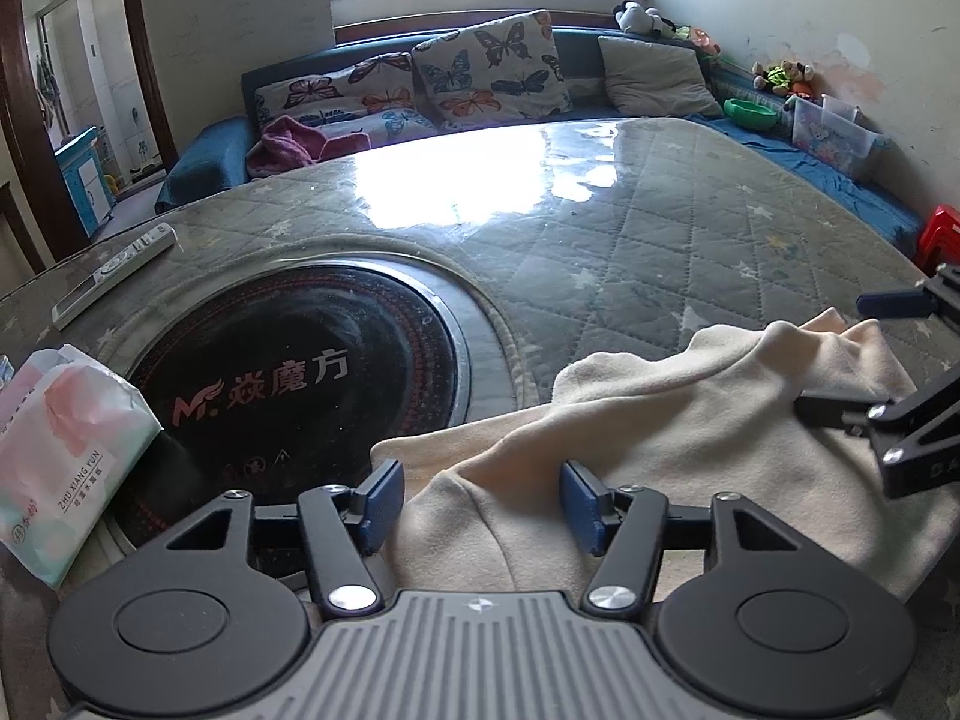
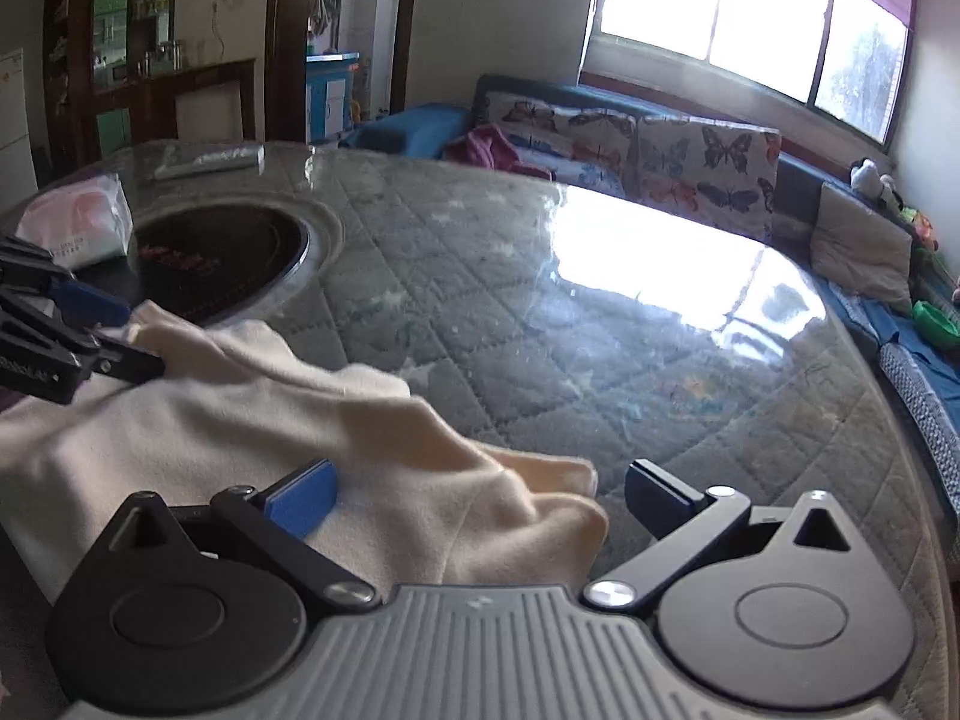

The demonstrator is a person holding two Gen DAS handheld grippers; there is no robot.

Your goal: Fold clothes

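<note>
Left tool [image 1: 480, 504] and right tool [image 2: 477, 495] both stand spread, each straddling the cream garment [image 1: 690, 420] and pinching nothing. The garment lies rumpled on the near edge of the bench [image 1: 630, 240], beside the round black hotplate [image 1: 288, 384]. Judged soft, light and limp; best pinched at hem or corners.
</note>
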